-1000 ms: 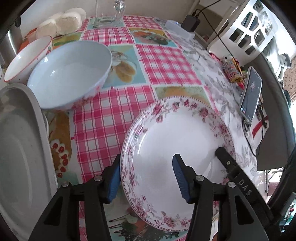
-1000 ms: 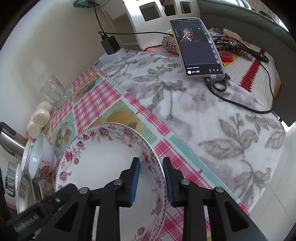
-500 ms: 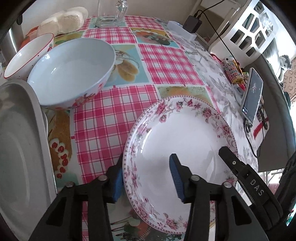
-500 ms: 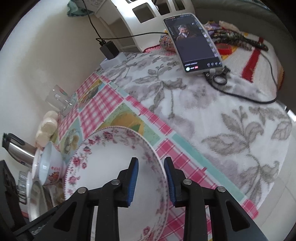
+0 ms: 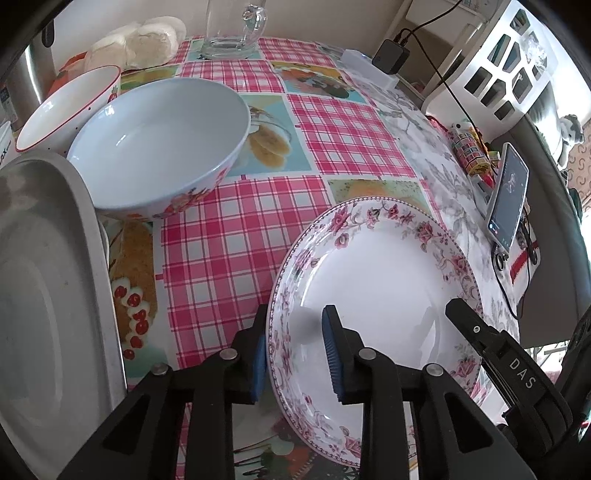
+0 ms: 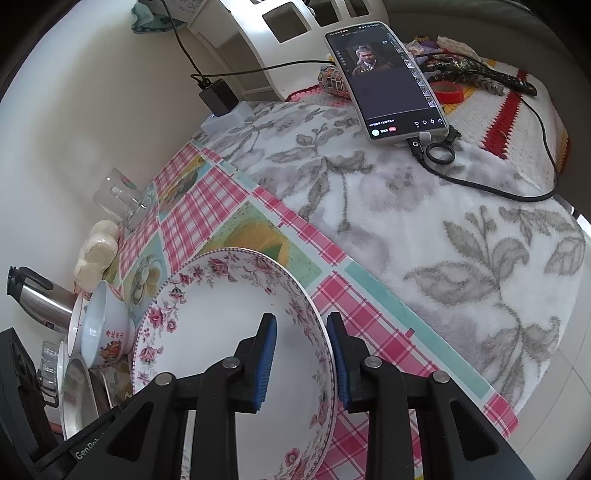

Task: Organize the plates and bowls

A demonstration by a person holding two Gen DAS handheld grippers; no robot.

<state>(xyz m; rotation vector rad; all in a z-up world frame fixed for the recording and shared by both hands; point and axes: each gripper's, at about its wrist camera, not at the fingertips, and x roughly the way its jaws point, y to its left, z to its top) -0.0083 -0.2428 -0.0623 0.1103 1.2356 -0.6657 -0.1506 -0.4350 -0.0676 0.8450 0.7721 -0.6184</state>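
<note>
Floral plate: we see 1 white plate (image 5: pixel 380 295) with a pink rose border, tilted so its near-left edge is raised off the pink checked tablecloth (image 5: pixel 229 236); it sits toward the near right of the table, next to the grey leaf-patterned cloth (image 6: pixel 461 236).
Left gripper: our left gripper (image 5: pixel 297 354) straddles the plate's left rim, 1 blue pad under the rim and 1 over the white well; its jaws have just been closing and are now narrow, with the rim between them. We read the pads as pressing on the rim.
Right gripper: our right gripper (image 6: pixel 301 354) straddles the plate's opposite rim, 1 pad inside the well, 1 outside; jaws narrow, clamped on the plate edge.
Blue bowl: 1 large pale blue bowl (image 5: pixel 159 147) stands upright on the tablecloth to the far left of the plate, apart from it.
Red-rimmed bowl: 1 smaller white bowl (image 5: pixel 70 107) leans just behind the blue bowl, touching or nearly touching it; we cannot tell which.
Grey tray: a grey oval dish (image 5: pixel 48 295) fills the left edge of the left wrist view, its rim overlapping the blue bowl.
Phone: 1 phone (image 6: pixel 388 81) is propped on the far cloth, screen lit, cable attached.
Glass: 1 clear glass (image 5: pixel 232 33) stands at the table's far edge.
</note>
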